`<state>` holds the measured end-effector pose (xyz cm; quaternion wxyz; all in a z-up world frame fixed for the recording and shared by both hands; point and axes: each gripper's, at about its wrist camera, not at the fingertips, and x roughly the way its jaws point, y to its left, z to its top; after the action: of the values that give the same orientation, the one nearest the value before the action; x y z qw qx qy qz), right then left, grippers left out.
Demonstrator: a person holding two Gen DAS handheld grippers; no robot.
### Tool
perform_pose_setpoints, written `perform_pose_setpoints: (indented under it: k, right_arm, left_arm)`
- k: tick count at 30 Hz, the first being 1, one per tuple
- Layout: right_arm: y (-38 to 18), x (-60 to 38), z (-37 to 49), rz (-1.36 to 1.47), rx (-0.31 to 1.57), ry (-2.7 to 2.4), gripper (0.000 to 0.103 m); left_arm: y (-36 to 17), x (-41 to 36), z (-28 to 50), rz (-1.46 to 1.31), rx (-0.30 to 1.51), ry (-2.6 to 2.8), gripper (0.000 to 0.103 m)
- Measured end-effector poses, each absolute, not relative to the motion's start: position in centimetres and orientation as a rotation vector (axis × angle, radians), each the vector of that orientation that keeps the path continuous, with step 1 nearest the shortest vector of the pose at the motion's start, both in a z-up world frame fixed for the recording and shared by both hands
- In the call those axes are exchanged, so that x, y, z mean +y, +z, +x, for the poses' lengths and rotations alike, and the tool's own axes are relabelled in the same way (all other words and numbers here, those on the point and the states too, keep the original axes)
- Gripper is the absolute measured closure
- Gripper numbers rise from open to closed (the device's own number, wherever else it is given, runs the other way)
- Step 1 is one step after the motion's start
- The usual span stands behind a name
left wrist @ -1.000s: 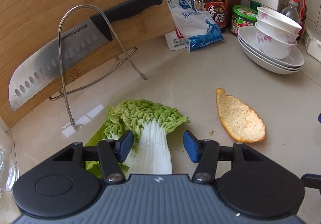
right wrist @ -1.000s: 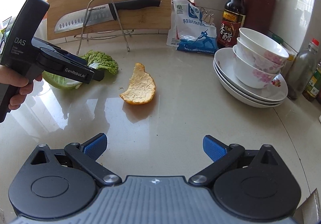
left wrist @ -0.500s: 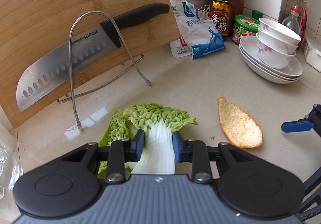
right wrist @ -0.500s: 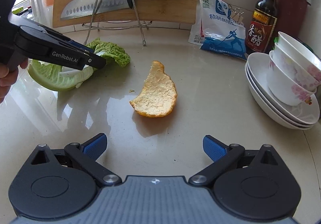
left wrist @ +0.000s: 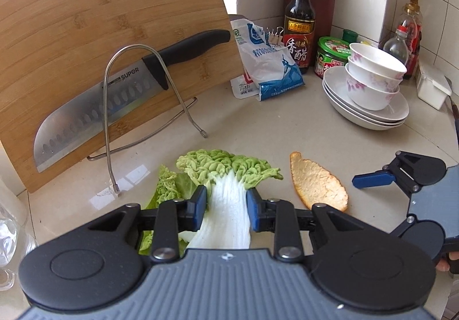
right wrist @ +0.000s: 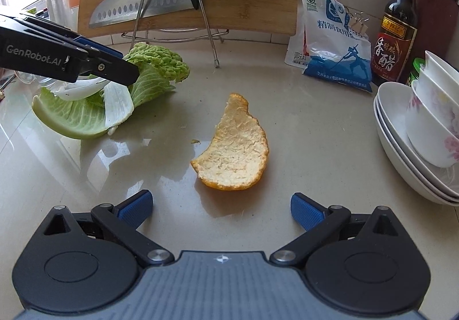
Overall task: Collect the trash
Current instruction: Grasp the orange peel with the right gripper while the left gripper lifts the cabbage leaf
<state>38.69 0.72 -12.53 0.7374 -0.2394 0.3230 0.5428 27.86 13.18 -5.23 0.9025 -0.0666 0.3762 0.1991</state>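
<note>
Gripping cabbage leaf (left wrist: 228, 205), left gripper (left wrist: 226, 206) reads "GenRobot.AI".

Bamboo cutting board (left wrist: 109, 41) leans upright at 11 o'clock in a wire rack (left wrist: 149, 119). Knife (left wrist: 114, 96) rests across the board. Salt bag (left wrist: 266, 64) and vinegar bottle (left wrist: 298, 21) stand at 12 o'clock. Stacked bowls (left wrist: 373, 76) sit on plates (left wrist: 370, 116) at 2 o'clock on the worktop (left wrist: 258, 124).
</note>
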Motion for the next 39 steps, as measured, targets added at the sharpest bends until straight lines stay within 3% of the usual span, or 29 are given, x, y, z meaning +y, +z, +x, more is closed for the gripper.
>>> perform_pose_setpoints:
  k: [8,10,15,19,39]
  right_arm:
    - [-12.6,2.7,39.1,-0.488,0.688,1.161,0.003]
    - [-12.3,2.3,38.9,-0.486,0.678,1.172,0.019]
    - [-11.9,1.9,38.8,-0.495,0.685,1.174,0.044]
    - [-11.5,1.5,38.8,-0.481,0.7,1.167,0.054]
    - [-8.5,-4.9,36.3,-0.455,0.731,1.159,0.057]
  left_arm:
    - [-5.0,13.0,27.8,-0.138,0.776,0.396,0.075]
    - [-4.9,13.0,27.7,-0.139,0.778,0.386,0.075]
    - [-4.7,12.7,27.7,-0.127,0.781,0.357,0.075]
    - [-4.4,12.4,27.7,-0.109,0.789,0.326,0.075]
    - [-2.2,8.2,25.6,-0.043,0.836,0.153,0.075]
